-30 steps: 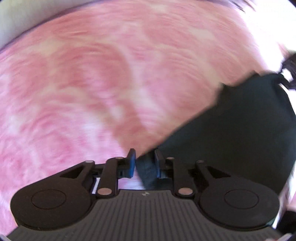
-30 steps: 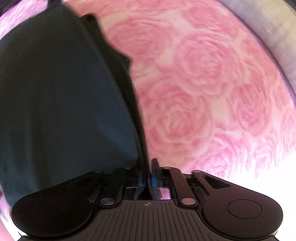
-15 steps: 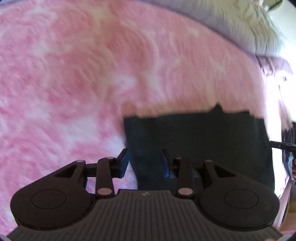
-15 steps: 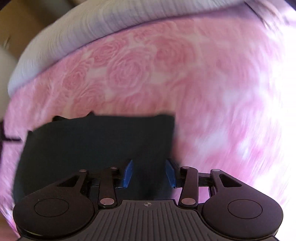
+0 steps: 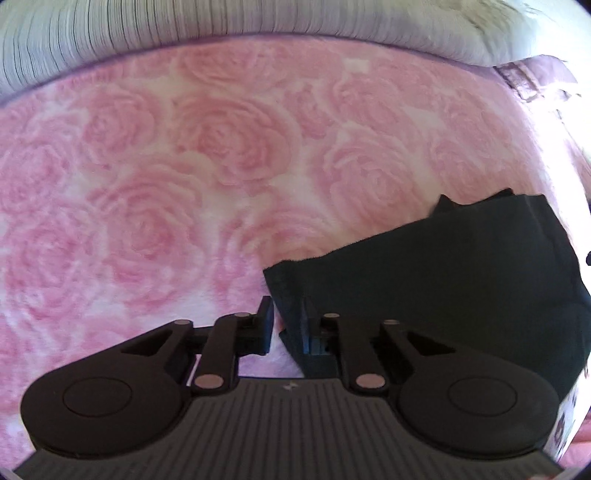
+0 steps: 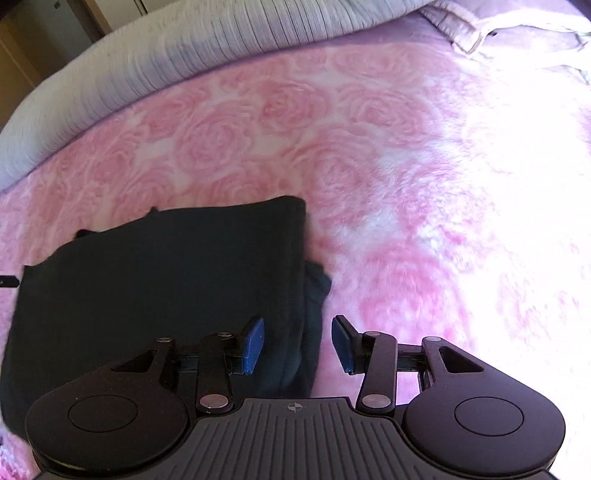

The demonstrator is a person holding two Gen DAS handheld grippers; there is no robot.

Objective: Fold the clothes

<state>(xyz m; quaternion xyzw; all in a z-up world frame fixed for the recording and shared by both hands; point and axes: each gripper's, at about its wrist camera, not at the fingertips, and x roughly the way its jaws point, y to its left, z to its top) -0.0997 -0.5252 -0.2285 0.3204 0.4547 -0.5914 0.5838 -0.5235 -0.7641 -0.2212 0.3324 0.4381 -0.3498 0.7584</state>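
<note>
A dark green garment (image 5: 461,280) (image 6: 166,280) lies folded on a pink rose-patterned blanket (image 5: 184,166). My left gripper (image 5: 287,321) is at its near left corner, and its jaws are closing. The cloth corner fills almost the whole gap and touches both pads. My right gripper (image 6: 297,343) hovers over the garment's right edge with its blue pads (image 6: 253,343) wide apart. The cloth edge and pink blanket show below the gap, and nothing is pinched there.
A grey ribbed bolster or duvet (image 6: 184,48) (image 5: 258,18) runs along the far side of the blanket. Crumpled pale lilac bedding (image 6: 498,29) lies at the back right. Bright sunlight washes out the blanket's right side (image 6: 517,147).
The right gripper has let go of the garment, opened and rolled round while drawing back. The left jaws opened, then narrowed on the corner. The garment went from hanging to lying folded.
</note>
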